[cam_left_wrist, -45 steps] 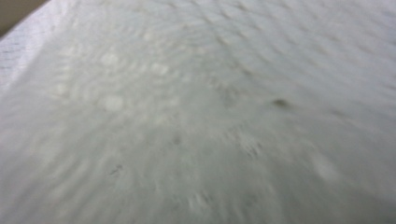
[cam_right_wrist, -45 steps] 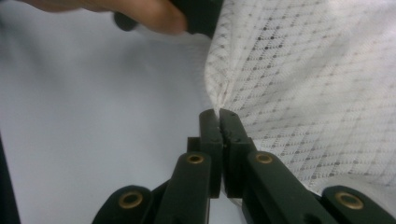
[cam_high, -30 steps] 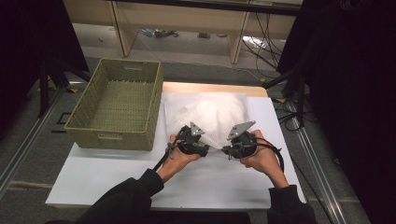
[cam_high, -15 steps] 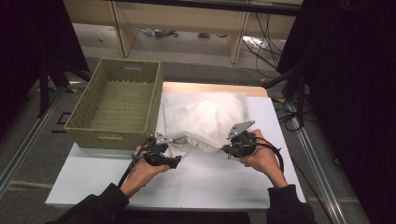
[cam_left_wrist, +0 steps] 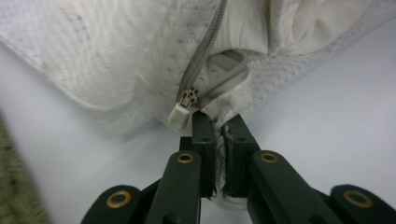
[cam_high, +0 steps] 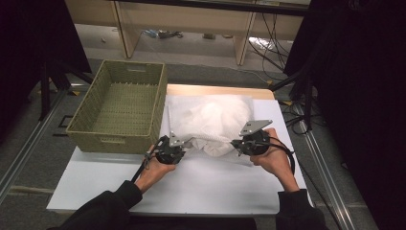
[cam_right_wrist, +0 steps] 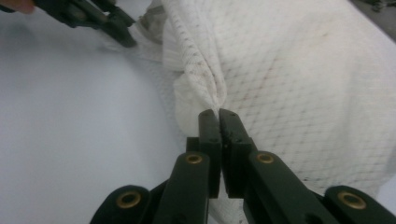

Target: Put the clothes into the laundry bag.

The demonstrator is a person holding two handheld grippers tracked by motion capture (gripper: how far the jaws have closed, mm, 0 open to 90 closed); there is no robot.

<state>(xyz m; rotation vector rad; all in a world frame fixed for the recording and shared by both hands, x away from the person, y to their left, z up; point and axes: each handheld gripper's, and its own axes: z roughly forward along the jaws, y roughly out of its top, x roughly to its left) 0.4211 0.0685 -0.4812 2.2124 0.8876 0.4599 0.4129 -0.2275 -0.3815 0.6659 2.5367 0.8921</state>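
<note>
- While the mesh laundry bag lies on the white table beside the basket, the left gripper, jaws just closed, pinches its zipper end.
- Clamped tight, the right gripper holds a mesh fold.

I am wearing black sleeves. My left gripper and right gripper are showing black jaws with brass-ringed rivets, grey three-cornered plates on top, and black cables trailing back.
</note>
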